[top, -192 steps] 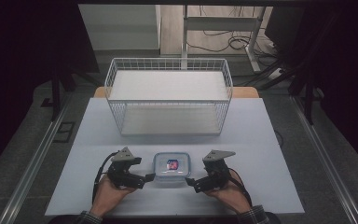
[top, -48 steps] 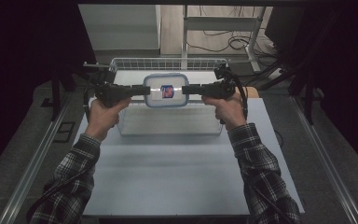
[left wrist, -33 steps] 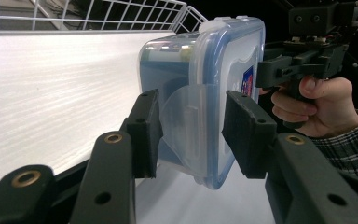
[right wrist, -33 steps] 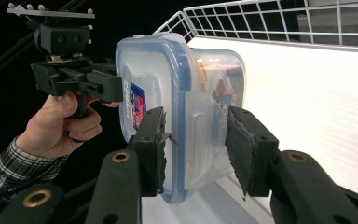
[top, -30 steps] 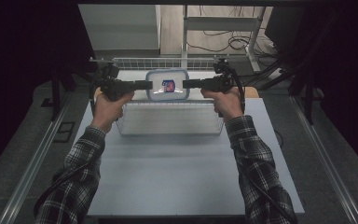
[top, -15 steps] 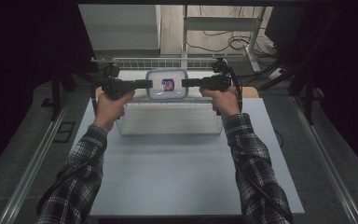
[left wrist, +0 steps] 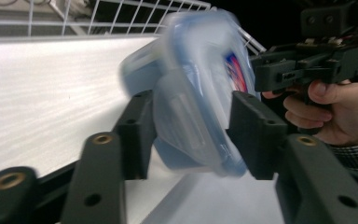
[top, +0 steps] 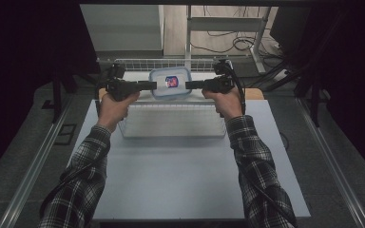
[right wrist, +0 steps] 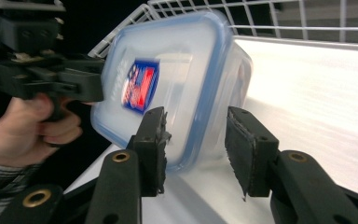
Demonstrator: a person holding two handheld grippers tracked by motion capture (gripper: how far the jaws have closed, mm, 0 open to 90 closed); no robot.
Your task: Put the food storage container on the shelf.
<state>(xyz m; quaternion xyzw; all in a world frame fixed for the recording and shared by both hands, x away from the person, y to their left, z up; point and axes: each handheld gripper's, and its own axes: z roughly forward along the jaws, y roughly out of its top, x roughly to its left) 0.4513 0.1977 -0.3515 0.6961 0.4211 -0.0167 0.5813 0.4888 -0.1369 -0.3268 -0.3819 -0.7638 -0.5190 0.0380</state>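
2 grippers carry the lidded container [top: 170, 83] between them: your left gripper [left wrist: 189, 135] pinches 1 end across lid and base, your right gripper [right wrist: 195, 147] pinches the opposite end the same way. It hangs tilted above the wire basket [top: 171, 124], toward its far edge, apart from the white floor inside. Judging by that, the step is lowering it in: level it first, descend with both hands together, and spread neither pair of jaws until the base sits flat.
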